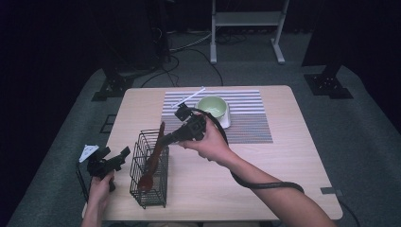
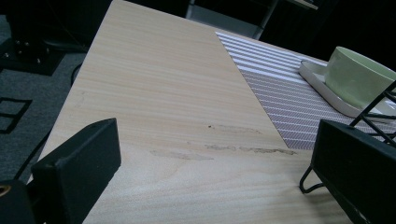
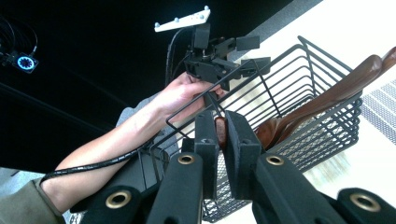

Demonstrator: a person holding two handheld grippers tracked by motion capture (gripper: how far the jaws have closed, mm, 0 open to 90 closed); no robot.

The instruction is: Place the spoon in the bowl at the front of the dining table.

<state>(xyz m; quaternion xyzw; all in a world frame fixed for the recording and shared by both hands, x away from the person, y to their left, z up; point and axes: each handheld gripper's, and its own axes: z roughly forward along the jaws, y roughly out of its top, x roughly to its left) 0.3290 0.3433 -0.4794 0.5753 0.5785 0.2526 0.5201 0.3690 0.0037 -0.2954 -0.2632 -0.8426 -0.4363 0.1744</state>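
My right claw is clamped on the handle of a dark wooden spoon, the pads pressing it from both sides. The spoon leans in the black wire basket, bowl end down, handle slanting up out of the open top toward my hand. The basket stands upright near the front left of the desk. My left claw hangs with its jaws apart and nothing between them, just beside the basket's left side. Farther back, a pale green bowl sits on a white tray on the striped placemat.
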